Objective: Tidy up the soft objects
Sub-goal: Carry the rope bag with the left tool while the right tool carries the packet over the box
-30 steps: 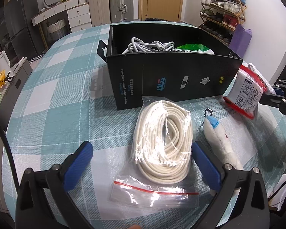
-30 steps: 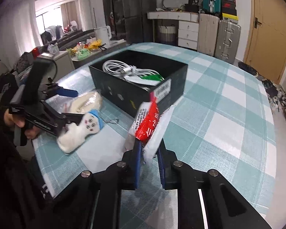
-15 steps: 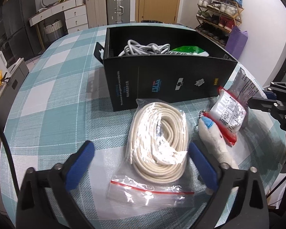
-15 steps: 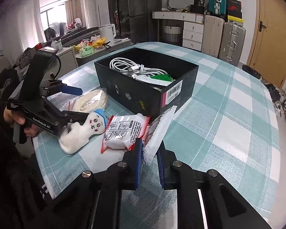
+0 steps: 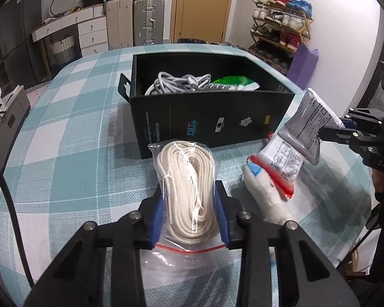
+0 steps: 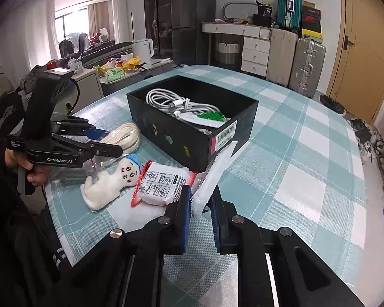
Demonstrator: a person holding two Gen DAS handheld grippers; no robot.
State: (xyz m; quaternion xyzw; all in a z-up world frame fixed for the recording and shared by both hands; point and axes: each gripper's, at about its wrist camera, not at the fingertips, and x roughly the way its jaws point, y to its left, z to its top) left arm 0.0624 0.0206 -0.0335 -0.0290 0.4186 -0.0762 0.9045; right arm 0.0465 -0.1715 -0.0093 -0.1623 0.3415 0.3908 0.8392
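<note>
A clear zip bag of coiled cream rope [image 5: 189, 179] lies on the checked tablecloth in front of a black box [image 5: 212, 120]. My left gripper [image 5: 190, 192] is closing on it, and both blue pads press the coil's sides. The same grip shows in the right wrist view on the rope bag [image 6: 125, 135]. My right gripper [image 6: 201, 194] is shut on a flat white packet [image 6: 215, 171], held tilted up beside the box. A white plush toy [image 6: 107, 181] lies between the grippers. A red-edged white packet [image 6: 161, 184] rests against its head.
The black box [image 6: 192, 140] holds white cables [image 6: 176, 102] and a green packet [image 6: 212, 116]. A hand [image 6: 33, 171] holds the left gripper's handle at the table's edge. Suitcases, drawers and a shoe rack stand beyond the table.
My left jaws went from wide apart to closed on the rope bag. The red-edged packet tipped from upright to lying flat against the plush toy.
</note>
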